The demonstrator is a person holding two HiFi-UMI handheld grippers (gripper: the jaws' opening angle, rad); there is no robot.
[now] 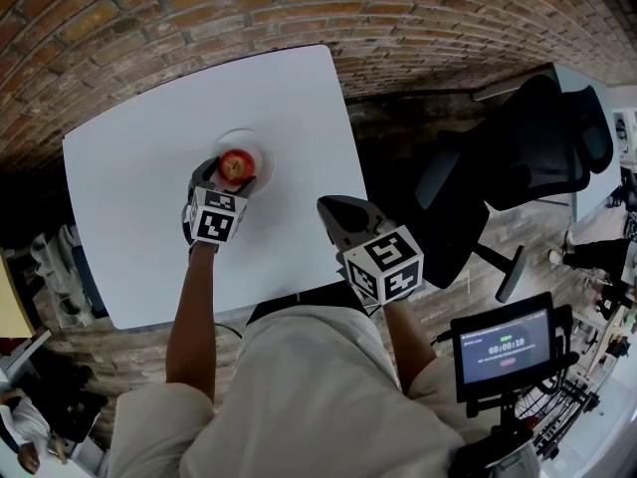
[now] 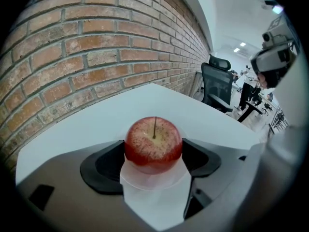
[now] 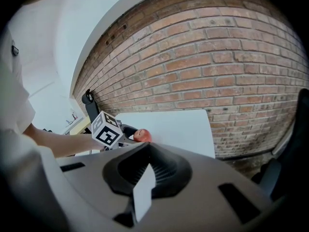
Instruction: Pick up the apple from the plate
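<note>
My left claw (image 2: pixel 153 154) is clenched on the apple (image 2: pixel 153 144). Its two dark pads (image 2: pixel 108 164) press against the fruit's left and right sides. In the left gripper view the apple fills the centre of the frame. It is red with pale speckles, its stem points straight up, and it rests on the small clear plate (image 2: pixel 145 181). The plate's rim shows just below the fruit, between the claw's arms.

In the head view the plate lies in the upper middle of the white tabletop (image 1: pixel 139 217), left of frame centre. The apple sits toward the plate's lower left, and my marker cube (image 1: pixel 217 215) is directly below it.

My right claw (image 1: pixel 343 215) is empty, its tips closed together. It is held off the tabletop's right edge near the centre of the frame, well apart from the plate. The right gripper view looks across the tabletop and shows the apple small at centre left, beside the other claw's cube.

A brick wall (image 2: pixel 72 57) runs behind the tabletop. A black office chair (image 1: pixel 528 147) stands at the upper right of the head view. A small screen (image 1: pixel 506 347) glows at the lower right.
</note>
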